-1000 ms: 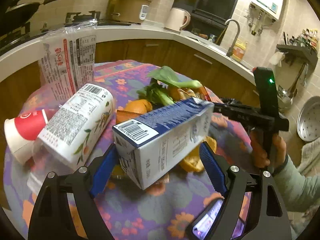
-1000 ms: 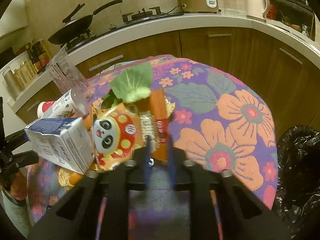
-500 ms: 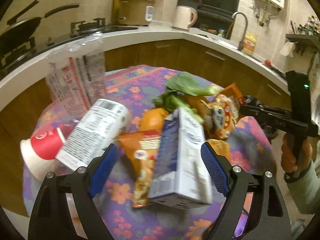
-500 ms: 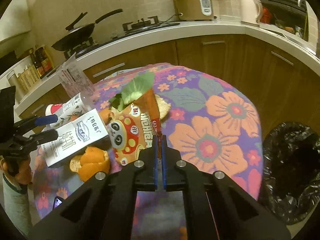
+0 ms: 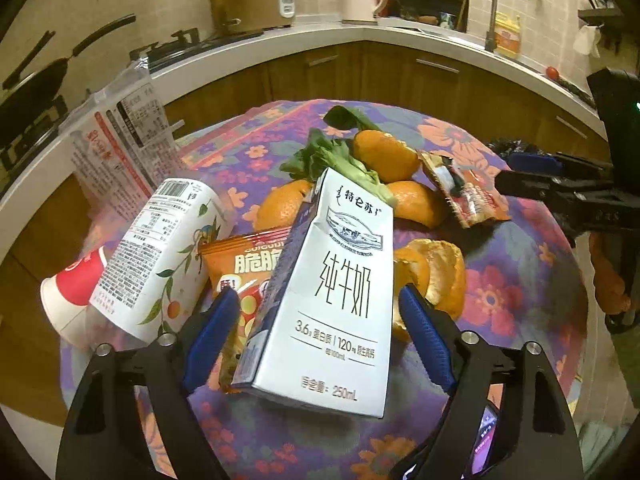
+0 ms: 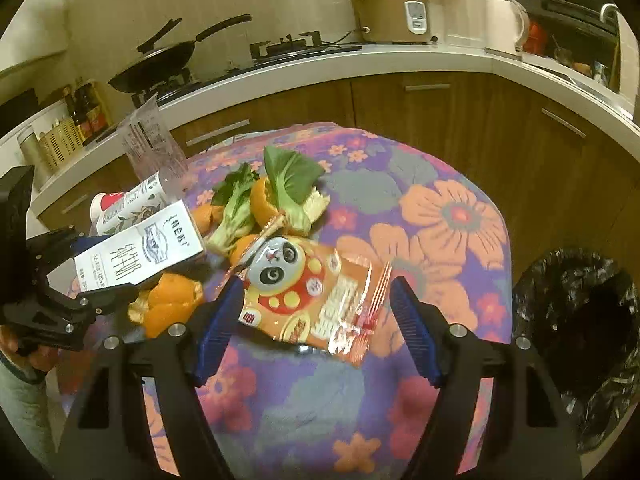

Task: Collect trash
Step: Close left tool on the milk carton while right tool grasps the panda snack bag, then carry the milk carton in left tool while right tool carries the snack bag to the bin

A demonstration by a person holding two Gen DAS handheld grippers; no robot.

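Note:
A white and blue milk carton lies on the flowered table between the open fingers of my left gripper; the blue pads stand apart from its sides. It also shows in the right wrist view. An orange panda snack bag lies flat between the open fingers of my right gripper, not held. Orange peels, green leaves, a second snack bag, a white bottle and a red and white cup lie around.
A black-lined trash bin stands on the floor right of the table. A clear printed bag stands at the table's far left. Wooden cabinets and a counter with a rice cooker curve behind.
My right gripper has opened and let go of the panda snack bag, which now lies flat on the table. The milk carton has come down from the air onto the table in front of my left gripper.

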